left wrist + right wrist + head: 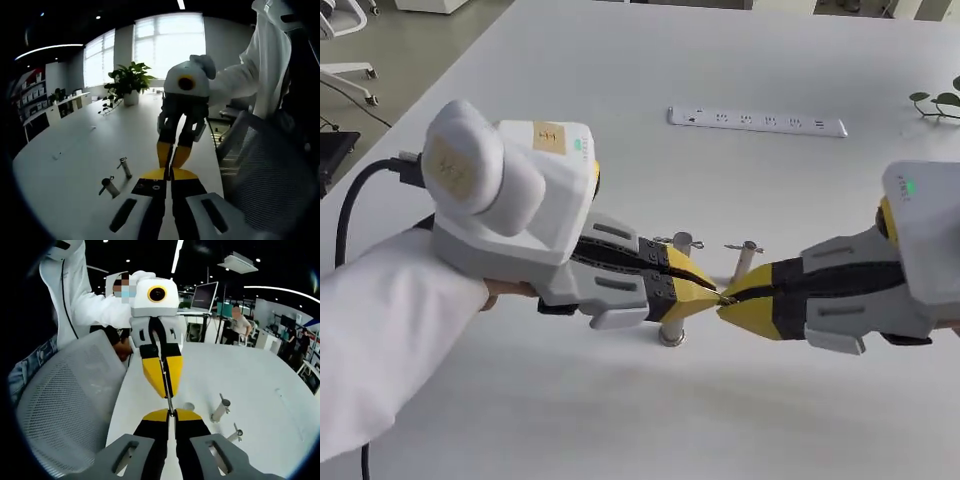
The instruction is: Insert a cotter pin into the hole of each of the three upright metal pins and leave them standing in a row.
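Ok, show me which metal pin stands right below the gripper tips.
The front pin, its base showing below where the left gripper and right gripper meet; the rear left pin and rear right pin stand behind.

One pin (671, 336) stands before two other pins (747, 258), the power strip (757, 121) well behind them on the table (570, 90).

White worktop (620, 420), surface sound. Head view: white power strip (757, 121) lying flat at 1 o'clock; plant leaves (940, 103) at 2 o'clock edge; office chair base (345, 70) on the floor at 10 o'clock. Left gripper view: potted plant (127, 82) at 11 o'clock before windows (167, 45); grey mesh chair (265, 170) at 4 o'clock. Right gripper view: monitor (205, 296) at 1 o'clock.
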Motion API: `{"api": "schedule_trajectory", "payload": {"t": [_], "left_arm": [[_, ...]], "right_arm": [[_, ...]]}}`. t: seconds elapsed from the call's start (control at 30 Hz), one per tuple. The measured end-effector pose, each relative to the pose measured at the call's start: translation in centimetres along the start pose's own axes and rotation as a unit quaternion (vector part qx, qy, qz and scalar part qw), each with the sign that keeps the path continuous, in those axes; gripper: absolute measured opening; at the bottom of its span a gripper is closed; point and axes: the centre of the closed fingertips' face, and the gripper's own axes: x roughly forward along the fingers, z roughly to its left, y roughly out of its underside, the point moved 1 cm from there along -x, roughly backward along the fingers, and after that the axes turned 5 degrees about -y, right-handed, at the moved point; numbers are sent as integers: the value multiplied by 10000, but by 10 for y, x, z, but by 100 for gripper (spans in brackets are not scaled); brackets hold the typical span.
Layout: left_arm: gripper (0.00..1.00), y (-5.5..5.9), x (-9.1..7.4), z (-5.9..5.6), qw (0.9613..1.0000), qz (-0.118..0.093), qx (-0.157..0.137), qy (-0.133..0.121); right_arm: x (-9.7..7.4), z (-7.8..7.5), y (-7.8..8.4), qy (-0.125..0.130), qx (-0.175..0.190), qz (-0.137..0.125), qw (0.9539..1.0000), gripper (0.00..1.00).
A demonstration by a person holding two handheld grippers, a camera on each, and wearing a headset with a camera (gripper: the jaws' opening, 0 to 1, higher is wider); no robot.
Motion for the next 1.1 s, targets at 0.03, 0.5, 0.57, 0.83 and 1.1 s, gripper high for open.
{"api": "schedule_trajectory", "payload": {"t": [0.03,0.5,0.57,0.83,1.1], "left_arm": [[0,3,0,-1,10000,55,0,32],[0,27,4,-13,9971,593,268,404],[0,28,5,-14,9966,656,256,439],[1,25,8,-13,9975,614,206,275],[18,21,10,-1,9983,446,379,8]], "right_arm": [[0,0,1,-19,29,6,10000,0],[5,16,10,-467,-247,435,9977,0],[6,18,13,-522,-387,606,9960,0],[5,13,18,-365,-251,663,9968,0],[-3,4,18,-184,-190,617,9977,0]]}}
